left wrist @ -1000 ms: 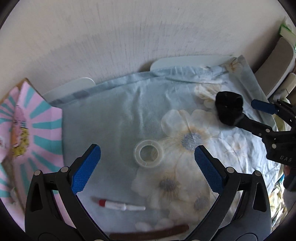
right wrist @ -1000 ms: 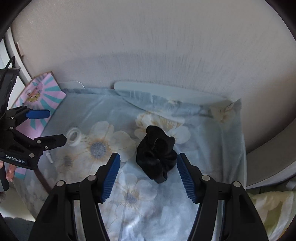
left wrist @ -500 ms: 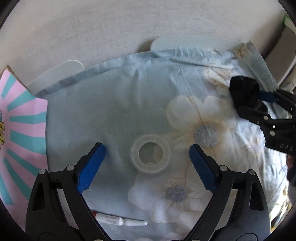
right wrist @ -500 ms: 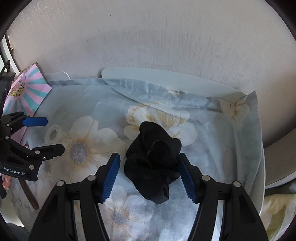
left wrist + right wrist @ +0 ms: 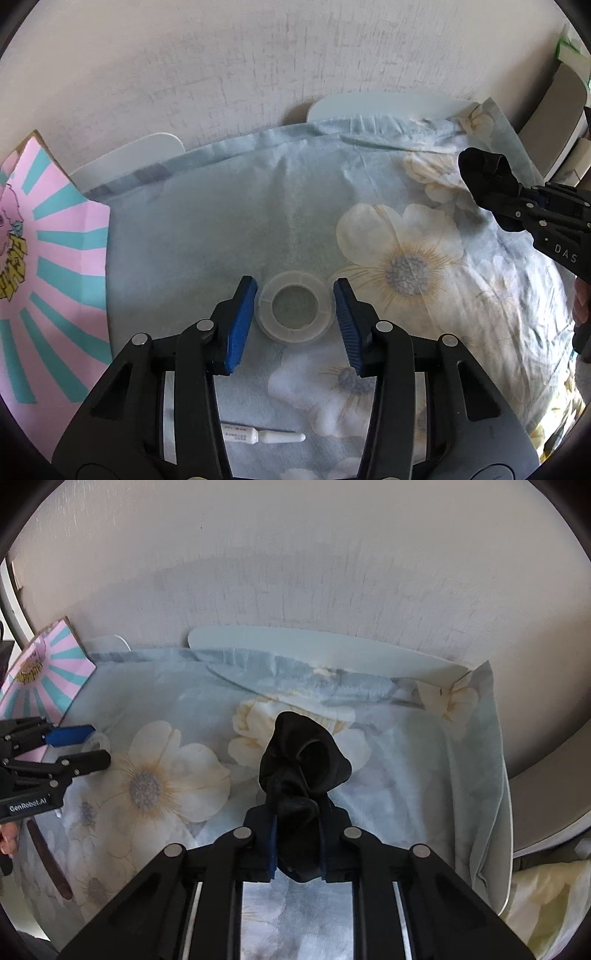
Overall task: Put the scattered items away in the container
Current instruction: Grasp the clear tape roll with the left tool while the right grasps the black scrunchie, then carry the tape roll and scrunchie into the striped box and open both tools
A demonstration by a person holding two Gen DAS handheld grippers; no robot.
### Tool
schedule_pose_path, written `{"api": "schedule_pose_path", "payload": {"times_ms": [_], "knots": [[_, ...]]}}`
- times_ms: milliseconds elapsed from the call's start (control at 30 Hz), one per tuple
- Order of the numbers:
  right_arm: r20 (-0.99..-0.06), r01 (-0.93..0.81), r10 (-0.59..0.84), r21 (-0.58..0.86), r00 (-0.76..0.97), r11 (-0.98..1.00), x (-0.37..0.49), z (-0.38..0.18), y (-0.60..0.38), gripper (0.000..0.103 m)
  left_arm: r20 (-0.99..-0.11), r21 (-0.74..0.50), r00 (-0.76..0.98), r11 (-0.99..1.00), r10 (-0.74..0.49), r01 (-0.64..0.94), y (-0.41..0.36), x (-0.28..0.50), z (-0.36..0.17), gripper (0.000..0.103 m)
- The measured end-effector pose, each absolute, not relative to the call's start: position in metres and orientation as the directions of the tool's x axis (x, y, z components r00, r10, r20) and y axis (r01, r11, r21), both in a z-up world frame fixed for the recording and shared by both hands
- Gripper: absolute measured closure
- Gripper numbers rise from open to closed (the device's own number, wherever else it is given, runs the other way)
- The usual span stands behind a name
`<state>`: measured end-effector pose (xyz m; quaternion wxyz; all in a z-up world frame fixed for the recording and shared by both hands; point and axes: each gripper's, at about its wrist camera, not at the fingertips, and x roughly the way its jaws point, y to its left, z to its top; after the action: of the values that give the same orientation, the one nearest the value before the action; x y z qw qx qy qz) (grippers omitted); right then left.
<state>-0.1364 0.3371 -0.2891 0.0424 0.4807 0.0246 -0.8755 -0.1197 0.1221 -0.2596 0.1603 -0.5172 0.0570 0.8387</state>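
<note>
A clear tape roll point(image 5: 294, 311) lies flat on the flowered blue cloth point(image 5: 332, 192). My left gripper point(image 5: 294, 318) has closed around it, its blue pads point(image 5: 240, 325) at the roll's two sides with a thin gap showing at each. My right gripper point(image 5: 297, 843) is shut on a black scrunchie point(image 5: 301, 760), which bulges out ahead of the fingers just above the cloth; it also shows in the left wrist view point(image 5: 487, 181). A small white tube point(image 5: 258, 436) lies near my left gripper's base. The left gripper shows at the left of the right wrist view point(image 5: 79, 746).
A pink and teal striped box point(image 5: 48, 266) lies at the cloth's left edge. A white tray rim point(image 5: 314, 642) runs along the wall behind the cloth. A brown stick point(image 5: 48, 860) lies at the cloth's front left. A grey chair point(image 5: 554, 122) stands at right.
My left gripper has moved forward and narrowed around the tape roll. My right gripper has closed on the scrunchie, squeezing it between its fingers.
</note>
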Motion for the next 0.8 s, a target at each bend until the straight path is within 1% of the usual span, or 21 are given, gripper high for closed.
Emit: {"api": "schedule_pose_path", "payload": {"times_ms": [267, 400, 467, 533, 633, 700, 800], "knots": [[-0.820, 0.101, -0.053, -0.005, -0.570, -0.995, -0.129, -0.264, 0.343, 0.088, -0.861, -0.080, -0.457, -0.948, 0.221, -0.307, 0.110, -0.122, -0.224, 0.063], [-0.797, 0.130, -0.079, 0.001, -0.599, -0.991, -0.122, -0.240, 0.338, 0.088, -0.842, -0.072, -0.495, -0.953, 0.216, -0.294, 0.097, -0.115, -0.188, 0.063], [-0.778, 0.153, -0.101, 0.006, -0.620, -0.988, -0.124, -0.225, 0.326, 0.088, -0.835, -0.041, -0.517, -0.957, 0.191, -0.287, 0.091, -0.111, -0.169, 0.063], [-0.747, 0.194, -0.135, 0.008, -0.651, -0.981, -0.124, -0.203, 0.311, 0.088, -0.829, -0.005, -0.539, -0.966, 0.148, -0.258, 0.081, -0.103, -0.147, 0.063], [-0.700, 0.259, -0.191, 0.009, -0.688, -0.966, -0.122, -0.172, 0.291, 0.088, -0.821, -0.003, -0.558, -0.978, 0.121, -0.207, 0.058, -0.089, -0.118, 0.063], [-0.669, 0.318, -0.251, 0.023, -0.699, -0.948, -0.123, -0.149, 0.270, 0.088, -0.809, 0.012, -0.581, -0.985, 0.093, -0.175, 0.044, -0.079, -0.105, 0.063], [-0.636, 0.398, -0.336, 0.050, -0.695, -0.916, -0.123, -0.130, 0.239, 0.088, -0.796, 0.041, -0.604, -0.991, 0.043, -0.125, 0.018, -0.063, -0.091, 0.063]]}}
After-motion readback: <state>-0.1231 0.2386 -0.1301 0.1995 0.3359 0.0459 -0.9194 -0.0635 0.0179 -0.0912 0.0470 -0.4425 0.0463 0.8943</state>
